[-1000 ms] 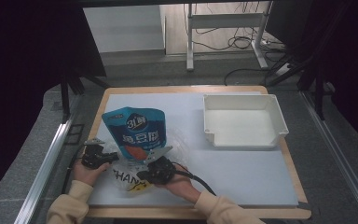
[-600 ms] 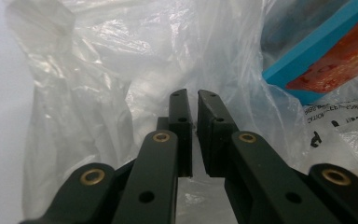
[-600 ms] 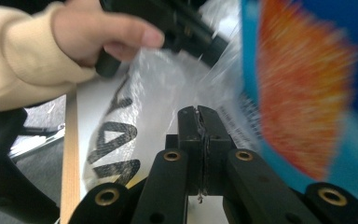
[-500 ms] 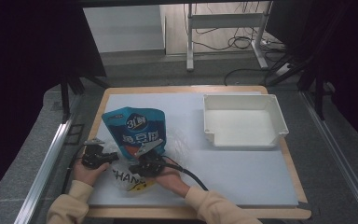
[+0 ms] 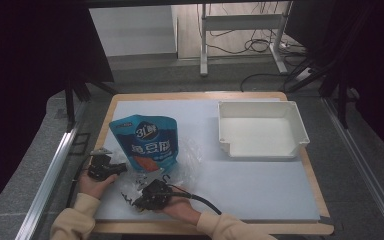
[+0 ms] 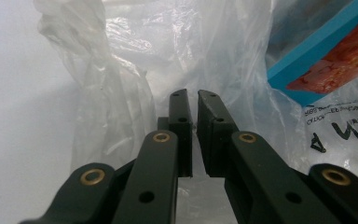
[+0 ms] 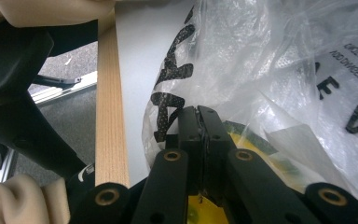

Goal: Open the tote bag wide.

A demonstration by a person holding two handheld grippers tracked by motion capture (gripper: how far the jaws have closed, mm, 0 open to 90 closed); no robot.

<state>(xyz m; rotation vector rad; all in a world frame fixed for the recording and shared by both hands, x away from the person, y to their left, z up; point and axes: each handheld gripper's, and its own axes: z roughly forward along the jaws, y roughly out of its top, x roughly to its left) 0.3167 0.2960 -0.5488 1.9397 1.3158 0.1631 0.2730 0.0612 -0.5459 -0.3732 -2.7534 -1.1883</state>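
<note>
Cream sleeves (image 5: 75,222); black grippers with brass rivets (image 6: 92,176) and a black cable (image 5: 205,201).

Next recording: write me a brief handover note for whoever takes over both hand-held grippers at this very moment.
Left hand-held gripper: jaws nearly shut, pinching the film of the clear plastic bag at its left edge.
Right hand-held gripper: jaws shut on the bag's near edge, by the black lettering.
Things: the blue snack pouch sits in the bag's mouth, mostly sticking out toward the far side. The white bin stands empty at the far right of the table.
Done: both edges of the bag gripped.
Left: probably parting pouch and bag; which way it goes cannot be told. Nothing is in the bin yet.
</note>
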